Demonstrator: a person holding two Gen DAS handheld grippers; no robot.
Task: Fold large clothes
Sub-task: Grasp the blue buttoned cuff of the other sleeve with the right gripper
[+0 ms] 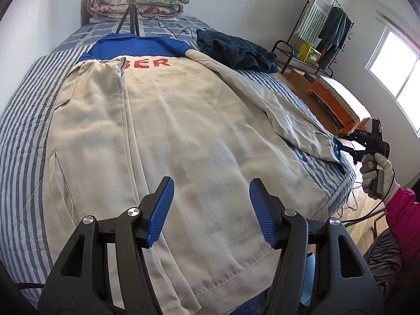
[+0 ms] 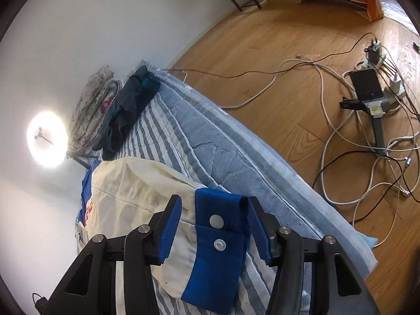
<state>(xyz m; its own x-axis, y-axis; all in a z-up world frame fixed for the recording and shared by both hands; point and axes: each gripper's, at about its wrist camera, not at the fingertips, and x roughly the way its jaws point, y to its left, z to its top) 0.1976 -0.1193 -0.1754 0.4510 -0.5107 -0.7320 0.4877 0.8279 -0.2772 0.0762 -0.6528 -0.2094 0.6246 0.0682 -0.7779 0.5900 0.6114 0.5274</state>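
A large cream fleece jacket with a blue yoke and red lettering (image 1: 183,131) lies flat, back up, along the middle of the blue-and-white striped bed (image 1: 23,136), its hem toward the near edge and its collar toward the far end. One sleeve is already laid inward along the left side of the body. The other, the cream sleeve with a blue snap-button cuff (image 2: 218,241), stretches out to the bed's right edge, the cuff close to the drop.

The right tongs (image 2: 214,225) stand partly open with the cuff between them; the far pad looks to touch the cuff's folded edge, the near pad stands clear of it, so nothing is gripped yet. In the left wrist view the same tongs (image 1: 338,148) sit at the sleeve's end, held by a gloved hand (image 1: 375,170). The left tongs (image 1: 211,197) hover partly open and empty over the lower back of the jacket, near the hem.

The step in hand looks like taking this sleeve to fold it across the body. To do it well, close squarely on the cuff's thick blue band below the snaps, not on a snap. Lift only enough to clear the bedding, then carry the cuff inward so the sleeve creases along the side seam, mirroring the first. The left tongs could press the body down so the jacket does not drag toward the right edge. A dark teal crumpled garment (image 1: 236,50) at the far right corner lies well apart.
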